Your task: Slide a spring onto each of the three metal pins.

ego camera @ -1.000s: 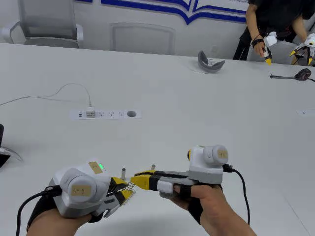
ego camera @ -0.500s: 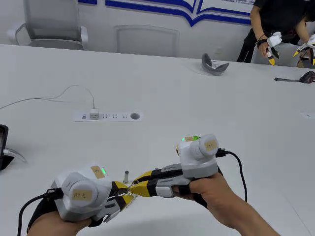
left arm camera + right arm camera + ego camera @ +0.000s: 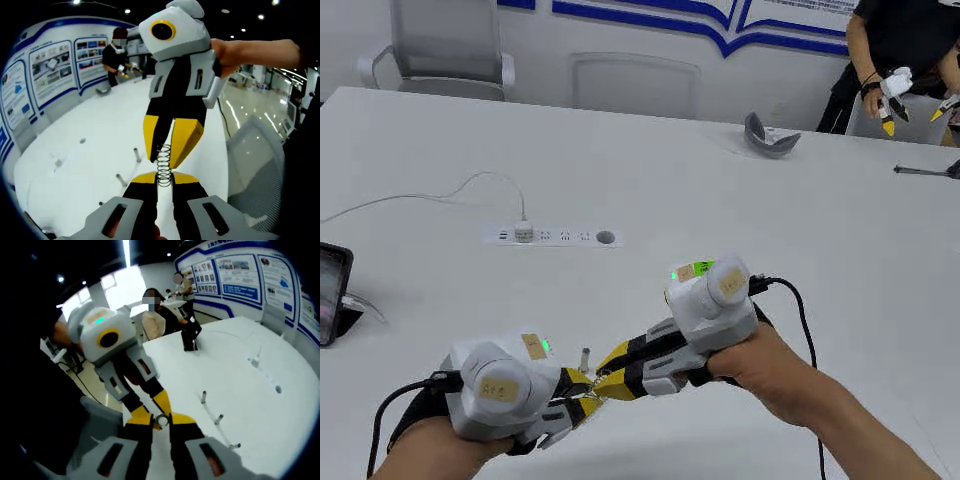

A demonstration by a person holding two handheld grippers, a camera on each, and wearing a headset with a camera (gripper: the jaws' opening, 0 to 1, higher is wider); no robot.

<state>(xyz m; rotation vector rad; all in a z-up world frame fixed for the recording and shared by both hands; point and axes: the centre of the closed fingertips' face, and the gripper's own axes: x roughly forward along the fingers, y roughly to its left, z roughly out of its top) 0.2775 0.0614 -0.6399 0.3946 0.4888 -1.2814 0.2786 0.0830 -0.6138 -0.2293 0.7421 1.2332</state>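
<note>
A small coil spring (image 3: 163,166) stands between the yellow tips of my left gripper (image 3: 164,178), which is shut on its lower end. My right gripper (image 3: 167,150) comes in from above, and its yellow jaws close on the spring's upper end. In the right gripper view the spring (image 3: 161,420) shows end-on between my right gripper's tips (image 3: 161,421), with the left gripper (image 3: 161,405) facing it. In the head view the two grippers meet tip to tip at the spring (image 3: 591,388) near the table's front edge. Three bare metal pins (image 3: 136,154) (image 3: 120,179) (image 3: 101,203) stand on the table just beside them.
A power strip (image 3: 552,237) with a plugged-in white cable lies mid-table. A dark device (image 3: 332,290) sits at the left edge, and a grey object (image 3: 770,137) at the far side. A person with grippers (image 3: 895,90) stands at the back right, and chairs (image 3: 445,45) line the far edge.
My right gripper has swung left and tilted its body upward, bringing its tips onto the spring held by the left gripper. The left gripper has stayed nearly still.
</note>
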